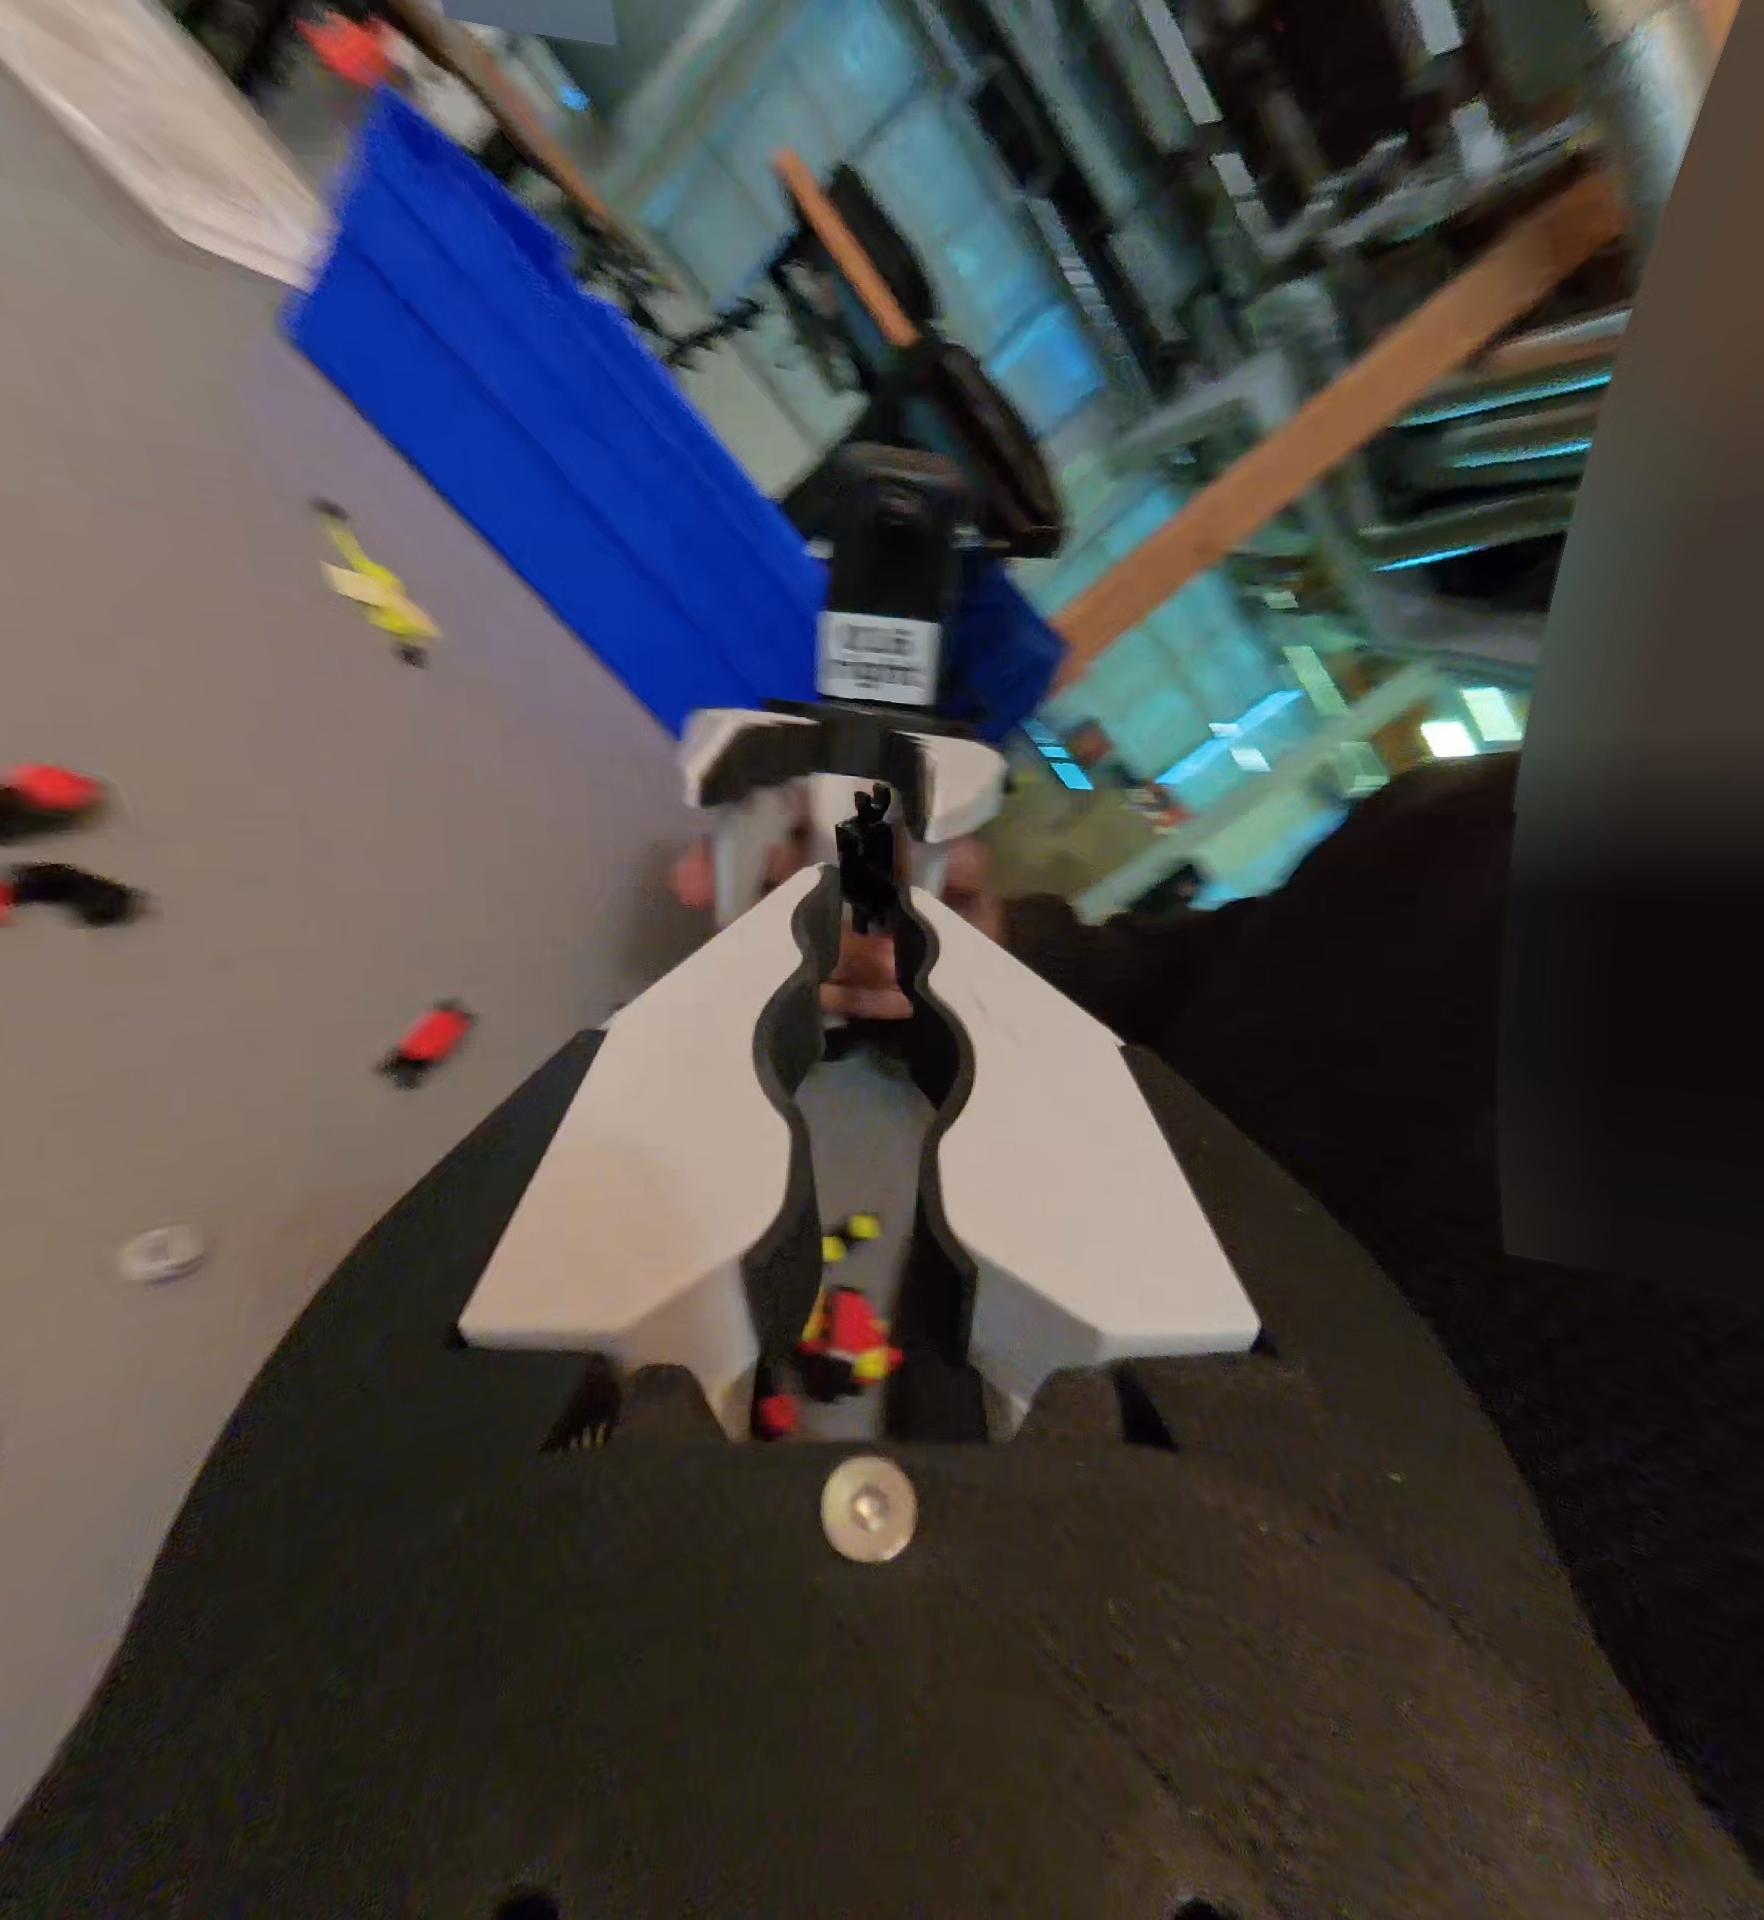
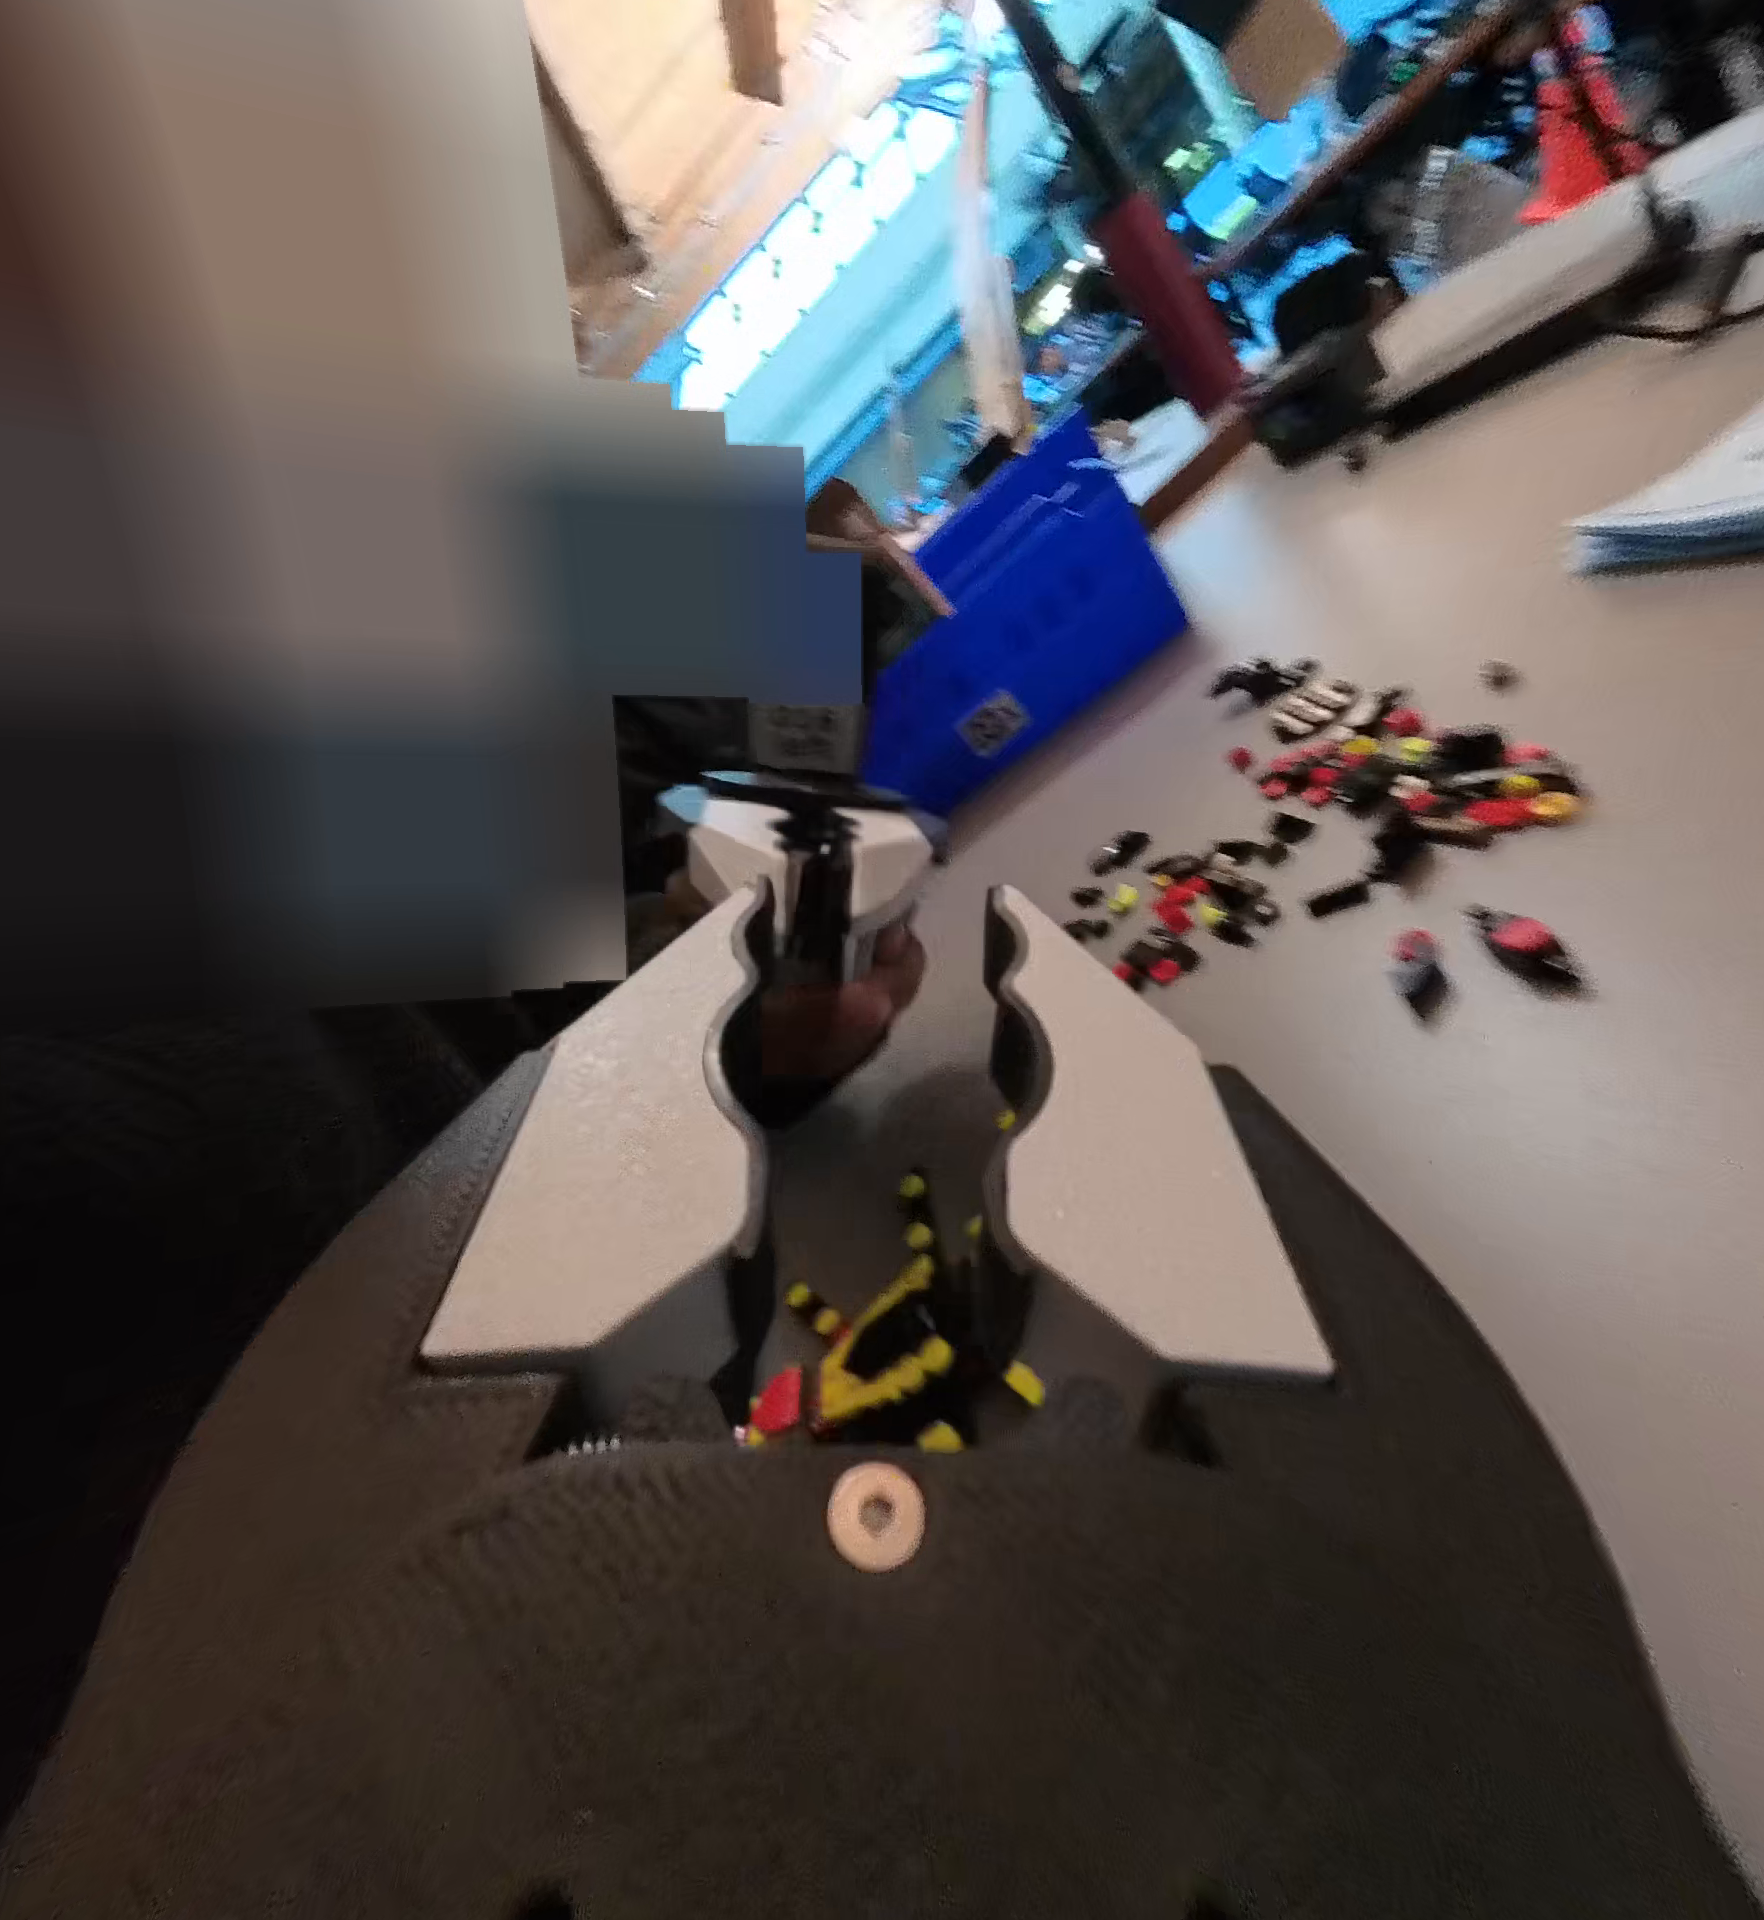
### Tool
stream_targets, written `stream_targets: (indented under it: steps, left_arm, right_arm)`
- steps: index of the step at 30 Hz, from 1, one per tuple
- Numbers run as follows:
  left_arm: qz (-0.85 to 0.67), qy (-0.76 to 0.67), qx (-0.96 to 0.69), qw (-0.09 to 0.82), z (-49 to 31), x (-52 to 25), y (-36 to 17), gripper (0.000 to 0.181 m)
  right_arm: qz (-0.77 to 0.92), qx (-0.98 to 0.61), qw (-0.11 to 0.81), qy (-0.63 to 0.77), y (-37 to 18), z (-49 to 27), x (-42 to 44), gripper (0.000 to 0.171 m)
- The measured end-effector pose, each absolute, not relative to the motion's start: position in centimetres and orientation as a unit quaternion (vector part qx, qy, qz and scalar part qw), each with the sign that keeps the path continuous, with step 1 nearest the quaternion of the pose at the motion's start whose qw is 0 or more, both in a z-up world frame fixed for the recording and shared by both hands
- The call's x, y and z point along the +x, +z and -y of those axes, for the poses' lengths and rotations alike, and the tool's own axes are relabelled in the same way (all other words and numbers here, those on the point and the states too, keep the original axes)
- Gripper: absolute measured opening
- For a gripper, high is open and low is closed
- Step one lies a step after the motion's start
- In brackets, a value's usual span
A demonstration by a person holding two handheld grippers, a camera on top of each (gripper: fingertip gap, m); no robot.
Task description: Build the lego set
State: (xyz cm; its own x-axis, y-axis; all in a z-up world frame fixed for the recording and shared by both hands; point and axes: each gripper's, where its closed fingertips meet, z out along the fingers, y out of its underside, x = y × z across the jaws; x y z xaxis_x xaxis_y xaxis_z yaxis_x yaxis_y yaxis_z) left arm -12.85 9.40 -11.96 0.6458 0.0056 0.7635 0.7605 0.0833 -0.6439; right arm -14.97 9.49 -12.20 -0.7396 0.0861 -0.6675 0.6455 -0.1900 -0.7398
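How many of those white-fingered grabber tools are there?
2. The left gripper, nearest in the left wrist view, pinches a black lego piece; the right gripper faces it, jaws open. None seems hidden.

The grey table (image 2: 1480, 1351) lies bare along its near right part, giving open passage there, while a scattered heap of red, yellow and black bricks (image 2: 1377, 800) blocks the middle stretch. A blue bin (image 2: 1023, 634) stands behind the heap and a stack of paper (image 2: 1730, 499) lies at the far right edge. In the left wrist view the right gripper (image 1: 873, 821) faces head-on just beyond the fingertips, closing the way straight ahead; loose red and black pieces (image 1: 16, 800) dot the table to the left.
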Motion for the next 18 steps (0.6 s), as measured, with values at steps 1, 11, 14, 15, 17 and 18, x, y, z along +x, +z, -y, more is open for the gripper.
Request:
stream_targets:
  steps: [1, 11, 14, 15, 17, 18]
  left_arm:
    - [0.319, -0.240, -0.633, 0.663, -9.1, -13.6, -12.5, 0.005]
    - [0.311, -0.046, -0.740, 0.594, -9.3, -14.8, -15.4, 0.006]
    - [0.301, -0.042, -0.746, 0.593, -9.6, -14.4, -15.4, 0.006]
    - [0.300, -0.041, -0.746, 0.594, -9.7, -14.3, -15.4, 0.006]
    - [0.294, -0.039, -0.749, 0.593, -9.7, -14.1, -15.4, 0.007]
    - [0.290, -0.035, -0.750, 0.594, -9.8, -14.1, -15.3, 0.007]
  right_arm:
    - [-0.620, 0.313, 0.182, -0.696, -12.9, -9.5, -15.2, 0.036]
    - [-0.675, 0.322, 0.106, -0.656, -14.4, -8.3, -15.0, 0.033]
    - [-0.669, 0.325, 0.113, -0.659, -14.3, -8.2, -14.8, 0.024]
    - [-0.667, 0.325, 0.115, -0.660, -14.3, -8.2, -14.8, 0.018]
    - [-0.671, 0.327, 0.111, -0.656, -14.5, -8.5, -15.0, 0.006]
    - [-0.672, 0.325, 0.113, -0.656, -14.4, -8.5, -14.9, 0.006]
